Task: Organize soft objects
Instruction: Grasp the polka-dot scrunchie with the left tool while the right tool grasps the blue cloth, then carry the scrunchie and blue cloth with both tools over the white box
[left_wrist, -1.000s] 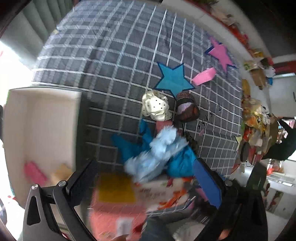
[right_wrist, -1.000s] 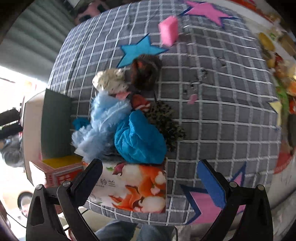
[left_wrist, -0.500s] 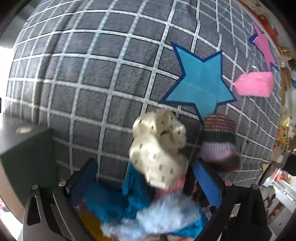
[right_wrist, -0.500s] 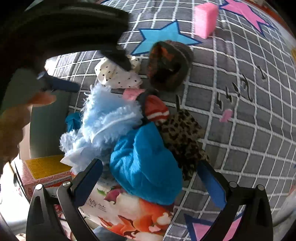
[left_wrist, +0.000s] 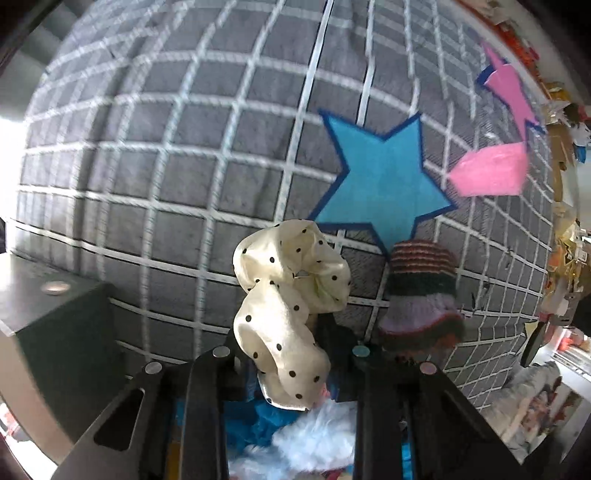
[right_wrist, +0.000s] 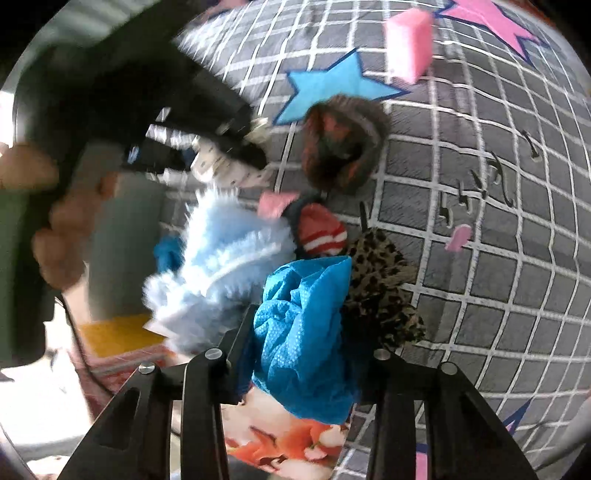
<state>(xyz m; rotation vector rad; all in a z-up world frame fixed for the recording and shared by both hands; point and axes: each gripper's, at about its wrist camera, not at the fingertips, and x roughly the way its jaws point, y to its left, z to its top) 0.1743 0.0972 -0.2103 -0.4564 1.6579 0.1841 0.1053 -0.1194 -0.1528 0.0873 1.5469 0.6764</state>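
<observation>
While the cream polka-dot scrunchie (left_wrist: 284, 314) lay pinched in the left gripper (left_wrist: 288, 354) at the pile's far edge on the checked cloth (left_wrist: 184, 166), the right gripper (right_wrist: 299, 354) was closing on the blue crinkled cloth (right_wrist: 303, 332); a thin bite of either fabric might have slipped; the fluffy pale-blue piece (right_wrist: 221, 266) and leopard scrunchie (right_wrist: 380, 288), touching the blue one, might have dragged along.

Both views are taken from the wrists, aimed steeply down along the jaws and held close over a grey checked cloth (left_wrist: 155, 177). The polka-dot scrunchie (left_wrist: 284, 314), blue star (left_wrist: 384, 177), striped knit piece (left_wrist: 421, 288) and pink sponge (right_wrist: 408, 40) are shared by both views.
</observation>
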